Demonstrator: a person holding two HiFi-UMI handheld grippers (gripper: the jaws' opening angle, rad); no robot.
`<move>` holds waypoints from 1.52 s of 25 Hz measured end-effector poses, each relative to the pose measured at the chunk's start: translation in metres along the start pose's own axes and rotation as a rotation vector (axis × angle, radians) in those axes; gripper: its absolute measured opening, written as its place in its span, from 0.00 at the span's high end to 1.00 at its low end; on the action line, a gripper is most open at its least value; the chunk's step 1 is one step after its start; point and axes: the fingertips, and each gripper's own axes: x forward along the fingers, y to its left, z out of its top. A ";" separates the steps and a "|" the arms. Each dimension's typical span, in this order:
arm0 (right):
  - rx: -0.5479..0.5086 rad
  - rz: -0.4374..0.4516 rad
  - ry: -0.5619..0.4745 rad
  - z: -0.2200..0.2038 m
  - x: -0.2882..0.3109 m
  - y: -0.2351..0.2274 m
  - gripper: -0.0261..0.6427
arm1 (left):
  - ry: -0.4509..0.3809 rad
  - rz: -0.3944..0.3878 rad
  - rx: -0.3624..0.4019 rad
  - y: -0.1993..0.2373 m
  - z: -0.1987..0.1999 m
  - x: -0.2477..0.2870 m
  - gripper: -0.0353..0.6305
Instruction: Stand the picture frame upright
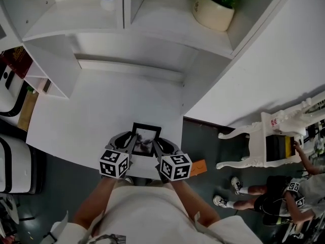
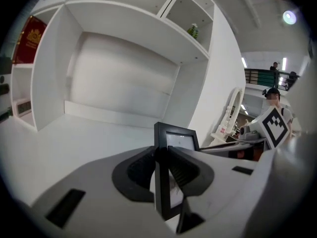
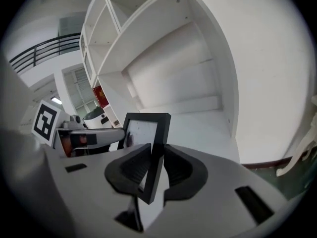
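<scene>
The left gripper (image 1: pixel 131 142) and the right gripper (image 1: pixel 159 147) each pinch one side rail of the black picture frame (image 1: pixel 146 139). Their jaws are nearly closed, with the pads pressed on the thin rim at 9 and 3 o'clock. The frame is at about 6 o'clock in the head view, over the near edge of the white desk (image 1: pixel 91 111), picture side toward the camera. A flower pot (image 1: pixel 213 11) stands on the shelf at 1 o'clock.
</scene>
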 end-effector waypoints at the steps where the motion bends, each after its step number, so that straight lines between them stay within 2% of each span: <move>1: -0.028 0.001 -0.023 0.011 -0.004 0.002 0.83 | -0.017 0.006 0.016 -0.003 0.010 -0.002 0.82; 4: -0.103 0.003 -0.087 0.041 -0.018 0.010 0.83 | -0.057 0.025 0.023 -0.009 0.039 -0.008 0.82; 9: -0.167 0.008 -0.189 0.085 -0.043 0.023 0.83 | -0.154 0.026 0.045 -0.024 0.088 -0.022 0.82; 19: -0.296 0.043 -0.398 0.185 -0.095 0.054 0.83 | -0.373 0.017 0.159 -0.055 0.203 -0.056 0.82; 30: -0.447 0.061 -0.629 0.317 -0.151 0.083 0.83 | -0.619 0.018 0.289 -0.097 0.344 -0.097 0.82; 38: -0.504 0.057 -0.724 0.398 -0.172 0.096 0.83 | -0.731 0.038 0.348 -0.116 0.426 -0.115 0.82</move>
